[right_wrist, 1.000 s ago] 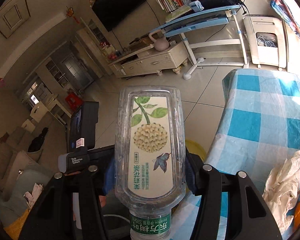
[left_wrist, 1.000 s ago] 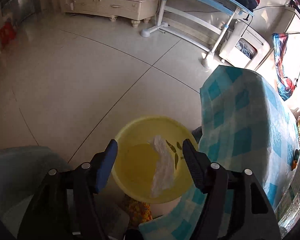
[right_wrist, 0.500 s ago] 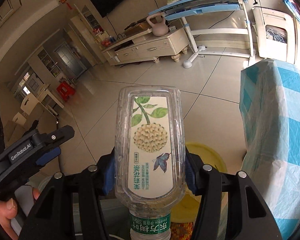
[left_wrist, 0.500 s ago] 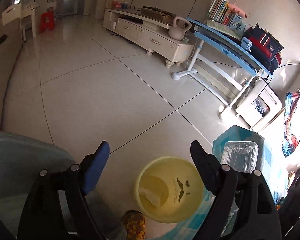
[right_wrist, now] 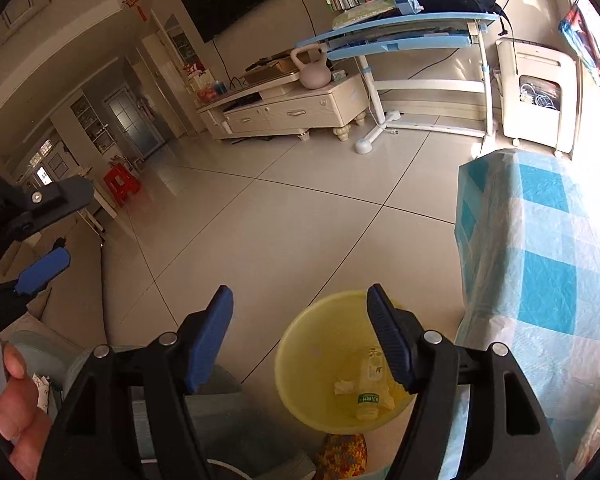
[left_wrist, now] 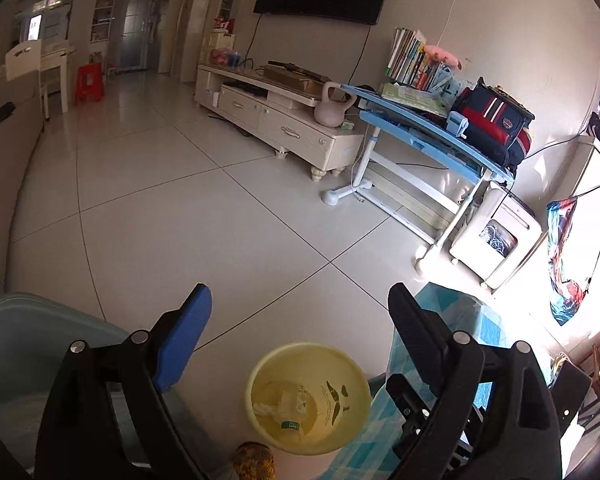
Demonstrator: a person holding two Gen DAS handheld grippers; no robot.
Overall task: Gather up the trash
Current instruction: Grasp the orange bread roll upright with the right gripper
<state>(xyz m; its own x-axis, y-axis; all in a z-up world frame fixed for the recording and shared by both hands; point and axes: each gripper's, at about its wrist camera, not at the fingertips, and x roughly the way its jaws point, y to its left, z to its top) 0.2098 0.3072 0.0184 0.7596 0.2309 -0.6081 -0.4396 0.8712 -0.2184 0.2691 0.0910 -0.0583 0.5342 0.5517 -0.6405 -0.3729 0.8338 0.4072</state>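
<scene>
Floor of pale glossy tile [right_wrist: 300, 240] lies wide and bare beyond the round yellow plastic bin [right_wrist: 300, 344]. Blue-checked cloth-covered table [right_wrist: 540, 260] stands just beside the bin. Inside it: clear plastic bottle with green-banded neck [right_wrist: 370, 384], touching crumpled white tissue [right_wrist: 343, 387]. Left gripper [left_wrist: 300, 320] and right gripper [right_wrist: 300, 320] hang above the bin, jaws spread, empty. Bottle looks done; table trash probably remains.

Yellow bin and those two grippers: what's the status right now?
Left gripper open, empty. Right gripper open, empty. Bottle lying in yellow bin with crumpled tissue. Nothing in the way.
</scene>
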